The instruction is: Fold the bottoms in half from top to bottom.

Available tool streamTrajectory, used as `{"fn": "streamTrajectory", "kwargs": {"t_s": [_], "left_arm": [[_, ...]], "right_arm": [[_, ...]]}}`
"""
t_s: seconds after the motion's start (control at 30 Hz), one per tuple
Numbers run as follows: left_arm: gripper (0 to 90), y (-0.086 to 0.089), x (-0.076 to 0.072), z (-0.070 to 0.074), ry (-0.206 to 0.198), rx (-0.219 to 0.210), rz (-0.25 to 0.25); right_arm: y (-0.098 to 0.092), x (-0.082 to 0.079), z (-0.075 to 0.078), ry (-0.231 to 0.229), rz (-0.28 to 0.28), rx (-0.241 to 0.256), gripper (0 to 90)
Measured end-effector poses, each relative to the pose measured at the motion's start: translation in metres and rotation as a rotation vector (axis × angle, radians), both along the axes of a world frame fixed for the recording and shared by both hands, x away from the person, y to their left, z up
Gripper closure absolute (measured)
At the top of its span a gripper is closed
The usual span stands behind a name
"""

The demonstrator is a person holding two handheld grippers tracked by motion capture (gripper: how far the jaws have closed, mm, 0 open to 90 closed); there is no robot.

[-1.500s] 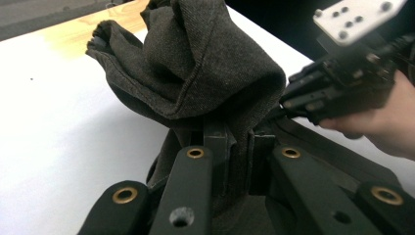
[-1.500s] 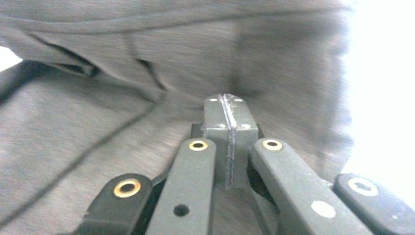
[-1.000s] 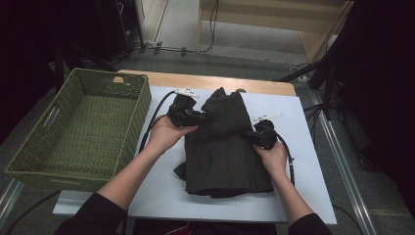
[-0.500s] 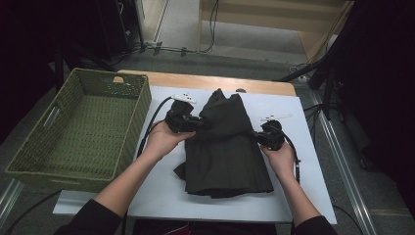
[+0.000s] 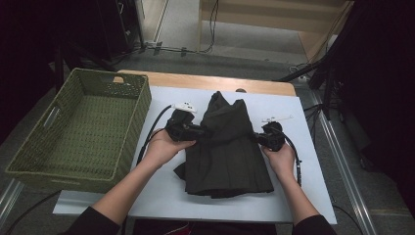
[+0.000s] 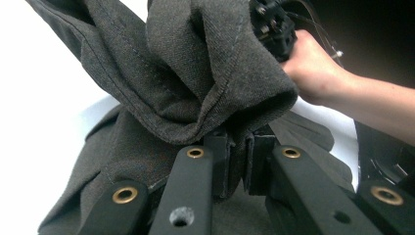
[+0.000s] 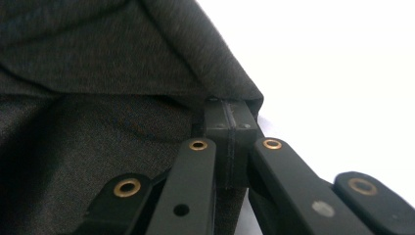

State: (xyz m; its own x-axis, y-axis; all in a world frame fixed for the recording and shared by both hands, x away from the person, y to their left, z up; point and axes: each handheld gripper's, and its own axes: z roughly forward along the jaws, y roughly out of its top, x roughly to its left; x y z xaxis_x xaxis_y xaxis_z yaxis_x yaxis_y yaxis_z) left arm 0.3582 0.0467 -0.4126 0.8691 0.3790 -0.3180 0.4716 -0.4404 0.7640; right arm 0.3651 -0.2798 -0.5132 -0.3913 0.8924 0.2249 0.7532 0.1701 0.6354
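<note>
A person sat at a table covered by a white board (image 5: pixel 303 196), holding a two-jaw gripper in each hand. A dark grey-brown garment (image 5: pixel 227 156), made of coarse woven cloth with stitched seams, lay spread in the middle of the board, its wide lower edge toward the person and its narrower top pointing away.

The left gripper (image 5: pixel 195 132) met the garment's left edge about halfway up. In the left gripper view its jaws stood close together with a fold of the cloth (image 6: pixel 195 88) pinched between their pads (image 6: pixel 219 156), and the fabric bunched up and draped over the jaw tips. That view also showed the person's other hand (image 6: pixel 313 73) beyond the cloth, gripping its tool.

The right gripper (image 5: pixel 258 138) met the garment's right edge at about the same height. In the right gripper view its jaws were pressed almost flat together on the hem of the cloth (image 7: pixel 122 98), with the bright white board just beside them on the right.

The two grippers sat well apart, one on each side of the garment, and the cloth between them rose in a slight ridge.

A green woven basket (image 5: pixel 29 166) with a cut-out handle in its side stood on the table to the left of the board, near the left forearm. A strip of wooden tabletop (image 5: pixel 254 85) showed beyond the board's far edge.
</note>
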Motion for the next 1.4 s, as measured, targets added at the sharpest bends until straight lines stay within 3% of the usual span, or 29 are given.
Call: {"fn": "streamTrajectory", "kwargs": {"t_s": [0.4,0.97,1.07,1.2,1.4], "left_arm": [[84.4,-0.003,-0.024,-0.015,-0.008,0.025,-0.041],[84.1,-0.005,-0.046,-0.049,0.001,0.051,-0.049],[84.1,-0.007,-0.047,-0.057,0.003,0.075,-0.059],[84.1,-0.008,-0.048,-0.063,0.014,0.071,-0.055],[83.9,-0.009,-0.049,-0.068,-0.002,0.072,-0.055]], "right_arm": [[-0.003,0.001,0.000,0.009,0.001,-0.002,87.5],[-0.006,0.000,0.002,0.027,-0.012,-0.001,85.7],[-0.008,0.000,0.003,0.033,-0.012,0.011,83.6],[-0.012,-0.002,0.007,0.040,-0.017,0.020,79.0],[-0.023,-0.006,0.016,0.021,-0.042,0.017,72.4]]}}
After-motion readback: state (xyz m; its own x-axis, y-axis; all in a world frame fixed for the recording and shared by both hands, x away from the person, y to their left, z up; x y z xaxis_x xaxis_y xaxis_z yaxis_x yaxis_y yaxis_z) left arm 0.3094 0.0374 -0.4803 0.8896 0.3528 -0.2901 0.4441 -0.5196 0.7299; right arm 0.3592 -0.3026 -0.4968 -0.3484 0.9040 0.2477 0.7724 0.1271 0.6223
